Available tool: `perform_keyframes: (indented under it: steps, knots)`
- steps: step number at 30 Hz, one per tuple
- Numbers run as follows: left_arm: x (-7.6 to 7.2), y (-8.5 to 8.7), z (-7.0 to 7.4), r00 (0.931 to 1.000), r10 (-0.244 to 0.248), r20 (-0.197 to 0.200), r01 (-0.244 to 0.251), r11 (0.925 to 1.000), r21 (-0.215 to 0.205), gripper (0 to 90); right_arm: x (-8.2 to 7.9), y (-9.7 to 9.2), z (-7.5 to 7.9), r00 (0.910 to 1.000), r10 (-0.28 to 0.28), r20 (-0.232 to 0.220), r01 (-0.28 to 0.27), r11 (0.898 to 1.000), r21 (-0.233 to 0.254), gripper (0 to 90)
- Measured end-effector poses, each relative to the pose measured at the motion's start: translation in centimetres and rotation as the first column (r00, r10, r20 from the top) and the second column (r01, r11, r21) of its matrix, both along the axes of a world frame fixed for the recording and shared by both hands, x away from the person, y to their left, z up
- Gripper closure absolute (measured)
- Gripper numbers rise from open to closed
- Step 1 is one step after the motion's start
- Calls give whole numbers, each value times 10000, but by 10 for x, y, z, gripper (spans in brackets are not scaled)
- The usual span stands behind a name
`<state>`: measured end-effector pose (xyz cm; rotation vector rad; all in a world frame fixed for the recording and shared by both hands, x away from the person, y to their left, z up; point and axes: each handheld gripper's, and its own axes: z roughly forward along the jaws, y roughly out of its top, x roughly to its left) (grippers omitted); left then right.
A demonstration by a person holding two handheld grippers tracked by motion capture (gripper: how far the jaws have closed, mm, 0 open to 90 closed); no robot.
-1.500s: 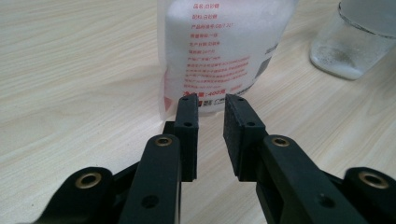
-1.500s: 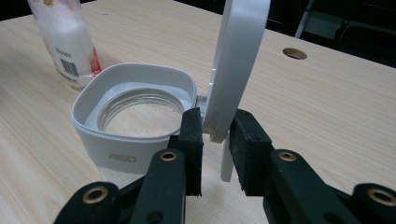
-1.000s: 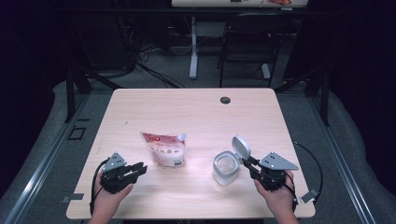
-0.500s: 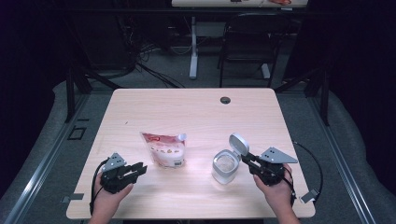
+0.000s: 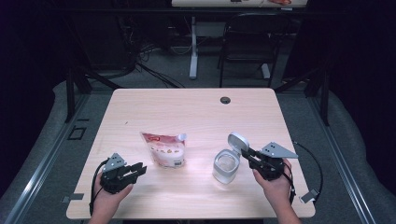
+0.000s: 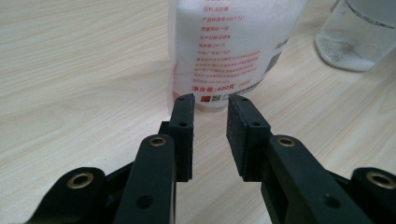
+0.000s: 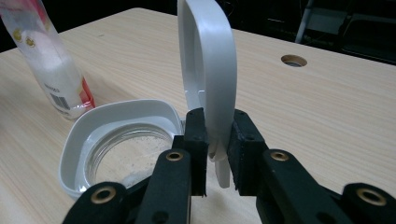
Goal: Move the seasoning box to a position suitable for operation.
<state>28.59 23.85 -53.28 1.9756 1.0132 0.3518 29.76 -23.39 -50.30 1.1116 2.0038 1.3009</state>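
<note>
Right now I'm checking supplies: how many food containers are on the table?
2: a white-and-red plastic pouch lying left of centre, and a clear glass jar at right, its white flip lid raised.

Wooden table (image 5: pixel 196 107), dark room — chair (image 5: pixel 245 44) behind

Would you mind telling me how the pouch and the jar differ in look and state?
The pouch is a soft printed bag lying flat; the jar is rigid, clear and upright. The pouch appears sealed; the jar stands open, its flip lid pinched by the right gripper. Both sit on the table.
</note>
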Motion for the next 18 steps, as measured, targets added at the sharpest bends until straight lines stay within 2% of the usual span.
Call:
perform_keyframes:
  steps: [4, 9, 18]
  knots:
    - [0, 0, 0, 10000, -29, 1, 29, 10000, 36, 723, 5, 0, 0, 10000, 35, -77, -35, 10000, 87, 790]
    - [1, 0, -1, 10000, -14, 0, 14, 10000, 53, 721, 14, 0, -1, 9995, 79, -310, -64, 9989, 474, 793]
    - [1, 1, -1, 10000, 5, 7, -5, 10000, 17, 716, 22, 2, -2, 9987, 308, -416, -274, 9964, 802, 794]
